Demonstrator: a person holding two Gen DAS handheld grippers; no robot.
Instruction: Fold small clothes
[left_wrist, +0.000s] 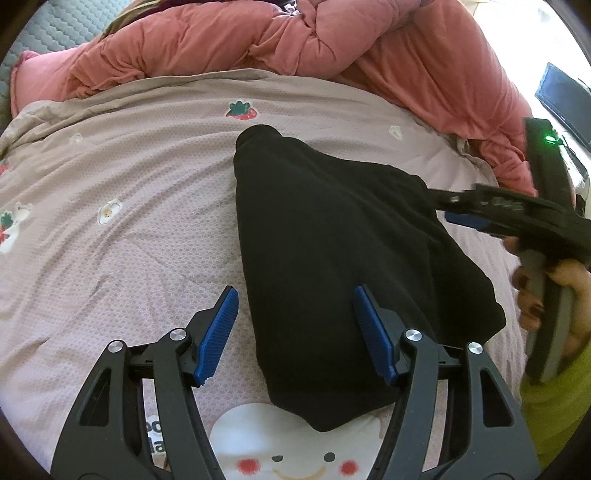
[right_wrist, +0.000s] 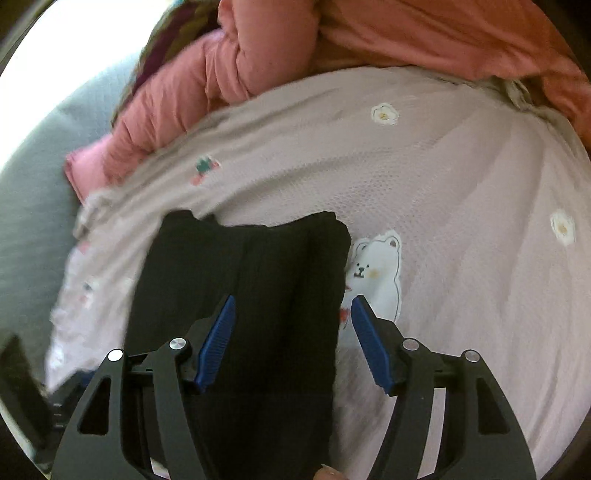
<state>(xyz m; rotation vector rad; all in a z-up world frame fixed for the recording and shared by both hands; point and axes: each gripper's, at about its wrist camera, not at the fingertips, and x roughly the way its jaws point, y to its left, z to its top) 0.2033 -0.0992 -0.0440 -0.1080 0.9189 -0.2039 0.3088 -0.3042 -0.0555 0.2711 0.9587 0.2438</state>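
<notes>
So, spread wide across the whole scene is the pale mauve quilted bedspread (left_wrist: 129, 206) with its printed bears, flowers and strawberries, and bunched along its far edge lies the puffy salmon-pink duvet (left_wrist: 295, 40), rumpled in thick folds. On top of the bedspread sits the task's piece, the black knit garment (left_wrist: 332, 258), lying flat in a rough folded shape, narrow at the far end and broader toward the near edge, its lower corner covering the top of a big smiling white cartoon face printed on the cover. From the right wrist camera the same black garment (right_wrist: 240, 295) runs up the middle-left of the frame, its right edge just beside a white printed bear (right_wrist: 376, 273). Down at the bottom of the left view, the left gripper (left_wrist: 295, 325) hovers with its jaws spread wide, blue ribbed pads (left_wrist: 218, 336) apart, one over bare bedspread and the other over the black cloth, nothing pinched between them. Over at the right edge comes the right gripper (left_wrist: 458, 210), its tips at the garment's far right corner; in its own view the right gripper (right_wrist: 291, 332) shows both blue pads well apart, straddling the garment's right edge, holding nothing. A hand with dark-painted nails (left_wrist: 546, 291) holds its grey handle.
</notes>
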